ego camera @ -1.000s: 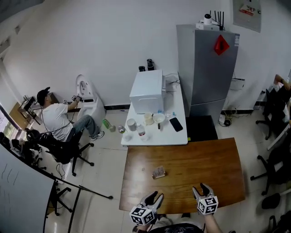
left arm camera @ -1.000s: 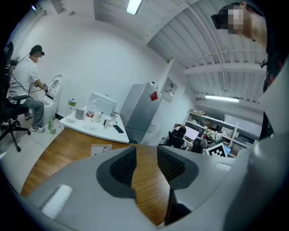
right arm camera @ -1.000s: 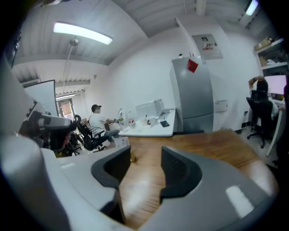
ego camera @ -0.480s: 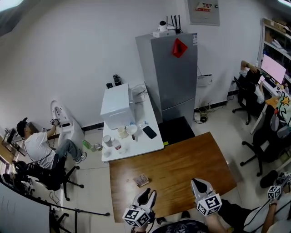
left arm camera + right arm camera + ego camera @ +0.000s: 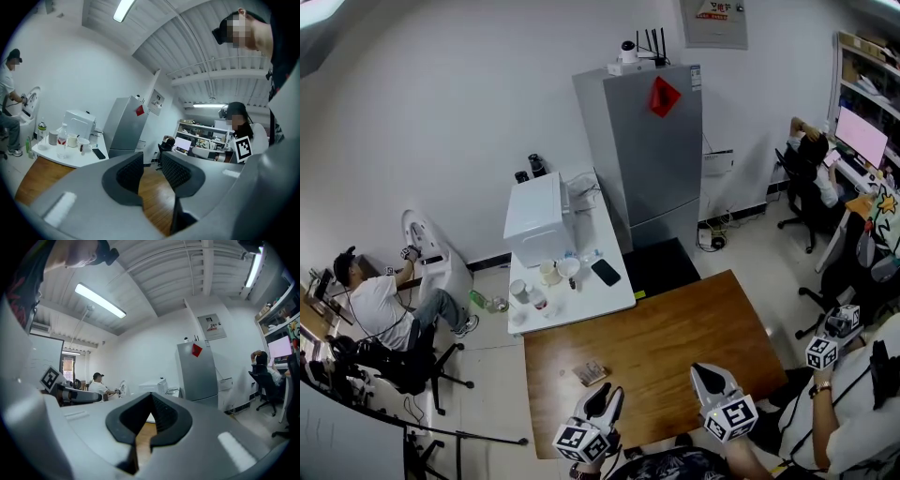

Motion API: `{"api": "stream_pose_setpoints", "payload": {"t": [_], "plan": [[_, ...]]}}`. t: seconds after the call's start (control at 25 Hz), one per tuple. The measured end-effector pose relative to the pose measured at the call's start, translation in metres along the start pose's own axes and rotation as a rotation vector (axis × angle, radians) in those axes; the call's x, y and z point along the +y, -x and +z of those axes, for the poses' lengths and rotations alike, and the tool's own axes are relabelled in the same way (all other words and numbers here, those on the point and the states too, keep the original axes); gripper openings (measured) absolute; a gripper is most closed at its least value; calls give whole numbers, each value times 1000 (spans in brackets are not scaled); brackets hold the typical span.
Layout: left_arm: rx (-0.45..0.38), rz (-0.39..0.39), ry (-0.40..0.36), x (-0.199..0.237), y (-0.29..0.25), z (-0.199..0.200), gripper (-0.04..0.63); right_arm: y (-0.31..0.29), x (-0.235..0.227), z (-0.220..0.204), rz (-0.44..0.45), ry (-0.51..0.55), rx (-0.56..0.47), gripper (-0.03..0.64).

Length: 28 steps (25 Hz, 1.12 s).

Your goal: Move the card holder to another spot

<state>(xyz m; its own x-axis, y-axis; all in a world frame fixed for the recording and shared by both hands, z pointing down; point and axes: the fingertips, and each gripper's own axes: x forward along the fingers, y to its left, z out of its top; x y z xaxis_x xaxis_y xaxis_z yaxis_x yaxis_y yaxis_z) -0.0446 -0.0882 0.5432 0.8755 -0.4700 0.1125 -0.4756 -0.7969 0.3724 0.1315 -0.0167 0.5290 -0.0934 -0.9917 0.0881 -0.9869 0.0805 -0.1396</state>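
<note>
The card holder, a small flat brown piece, lies on the wooden table near its left front part. My left gripper hovers just in front of it, a little to its right, not touching it. In the left gripper view its jaws stand drawn in to a narrow gap with nothing between them. My right gripper is over the table's front edge, well right of the holder. Its jaws meet at the tips and hold nothing. Neither gripper view shows the holder.
A white side table behind the wooden one carries a white box, cups and a phone. A grey fridge stands behind. One person sits at far left. Another person's arm with a marker cube is at right.
My right gripper's jaws have gone from apart to closed, and the left's have narrowed. The head view swung right, and another person's arm came into view. The card holder stayed put.
</note>
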Motion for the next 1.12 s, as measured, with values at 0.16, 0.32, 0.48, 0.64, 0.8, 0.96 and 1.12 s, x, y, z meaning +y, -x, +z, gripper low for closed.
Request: {"api": "stream_pose_setpoints", "payload": {"t": [0.16,0.32,0.48,0.64,0.8,0.96,1.12], "plan": [[1,1,0,3,1,-2,122,-8,2,6,12,-10,-21,2],[4,13,9,6,5,-7,123,-12,9,4,28,18,-4,2],[7,18,33,4,10,-10,121,-12,18,2,51,17,10,2],[17,21,42,6,12,-15,122,-13,22,-5,56,12,34,2],[23,27,58,7,14,-18,122,-16,23,-8,57,5,42,2],[32,36,77,13,20,-28,122,-18,29,-12,67,3,58,2],[30,46,87,21,26,-32,121,-23,38,-15,83,2,65,2]]}}
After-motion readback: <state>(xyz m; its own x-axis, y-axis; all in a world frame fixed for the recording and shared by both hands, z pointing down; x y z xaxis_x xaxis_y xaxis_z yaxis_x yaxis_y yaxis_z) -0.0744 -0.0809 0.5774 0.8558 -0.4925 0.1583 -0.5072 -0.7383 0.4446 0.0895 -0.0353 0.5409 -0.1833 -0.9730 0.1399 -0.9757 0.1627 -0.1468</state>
